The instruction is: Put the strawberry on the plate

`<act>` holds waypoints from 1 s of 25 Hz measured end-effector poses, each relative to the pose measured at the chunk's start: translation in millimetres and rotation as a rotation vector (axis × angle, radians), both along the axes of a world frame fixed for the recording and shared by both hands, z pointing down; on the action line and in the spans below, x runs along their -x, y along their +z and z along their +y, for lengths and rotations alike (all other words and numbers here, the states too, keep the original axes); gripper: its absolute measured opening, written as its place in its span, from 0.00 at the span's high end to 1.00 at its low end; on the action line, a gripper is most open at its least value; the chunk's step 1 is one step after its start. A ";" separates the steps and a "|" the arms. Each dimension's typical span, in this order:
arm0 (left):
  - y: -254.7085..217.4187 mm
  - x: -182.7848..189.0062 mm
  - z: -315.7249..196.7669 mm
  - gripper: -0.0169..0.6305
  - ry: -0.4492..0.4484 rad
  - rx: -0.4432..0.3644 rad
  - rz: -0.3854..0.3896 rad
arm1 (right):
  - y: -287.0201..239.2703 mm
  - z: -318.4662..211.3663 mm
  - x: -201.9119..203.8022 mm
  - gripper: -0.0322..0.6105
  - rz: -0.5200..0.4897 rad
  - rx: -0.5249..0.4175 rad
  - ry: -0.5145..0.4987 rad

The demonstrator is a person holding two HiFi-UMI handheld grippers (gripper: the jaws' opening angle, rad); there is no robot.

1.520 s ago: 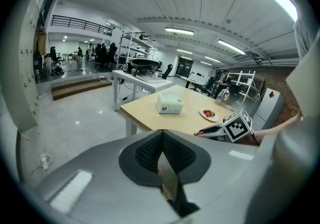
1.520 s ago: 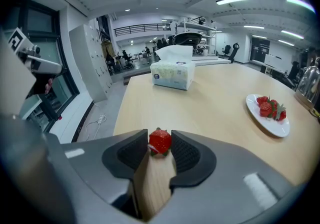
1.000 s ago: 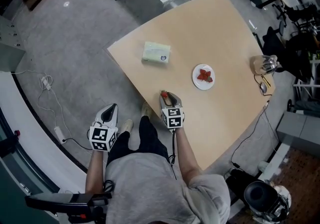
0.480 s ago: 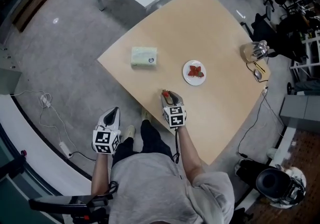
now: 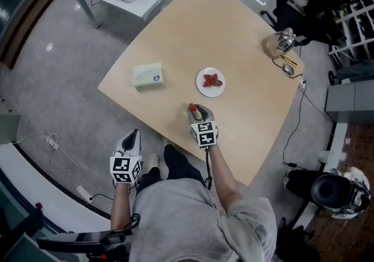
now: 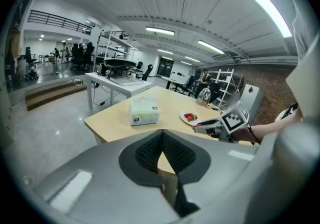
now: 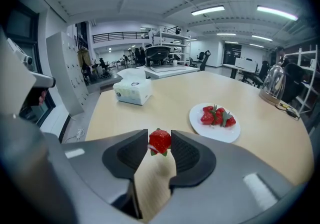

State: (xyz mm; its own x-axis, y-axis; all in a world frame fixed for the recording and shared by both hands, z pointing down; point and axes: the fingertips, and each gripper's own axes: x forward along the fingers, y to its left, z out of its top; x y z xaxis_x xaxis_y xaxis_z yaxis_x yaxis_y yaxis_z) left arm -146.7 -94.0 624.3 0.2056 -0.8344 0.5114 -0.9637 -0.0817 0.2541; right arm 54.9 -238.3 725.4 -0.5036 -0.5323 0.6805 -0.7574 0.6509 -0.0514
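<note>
I count two claws, one plate (image 7: pixel 215 133), one tissue box (image 7: pixel 132 91) and one strawberry (image 7: pixel 160 141) in my grip, plus about three berries (image 7: pixel 217 116) on the plate. Since a second ago my right claw (image 5: pixel 197 110) has come closer to the plate, which now sits just ahead and to its right. That claw pinches the strawberry at its tips: red, glossy, green leaves underneath. My left claw (image 6: pixel 162 135) is pressed together, empty.

I wear a grey short-sleeved T-shirt (image 5: pixel 181 220), dark trousers (image 5: pixel 175 164), a pale shoe (image 5: pixel 153 160). My left gripper (image 5: pixel 133 132) and right gripper (image 5: pixel 196 109): silver-grey shells, black ribbed pads (image 7: pixel 184 154), each with a cube (image 5: pixel 124 169) of black-and-white square markers. Thin black cable (image 5: pixel 205 164) on the right one.
</note>
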 end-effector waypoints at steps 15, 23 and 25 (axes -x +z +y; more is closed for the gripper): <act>-0.6 -29.9 -60.2 0.94 0.105 0.001 0.003 | -2.9 -54.6 -46.5 0.72 0.034 -0.032 0.114; -0.2 -46.0 -87.0 0.94 0.123 0.008 0.001 | 1.5 -82.0 -64.3 0.72 0.038 -0.022 0.135; 0.0 -49.7 -93.5 0.94 0.126 0.010 0.000 | 3.1 -88.1 -68.1 0.72 0.043 -0.019 0.137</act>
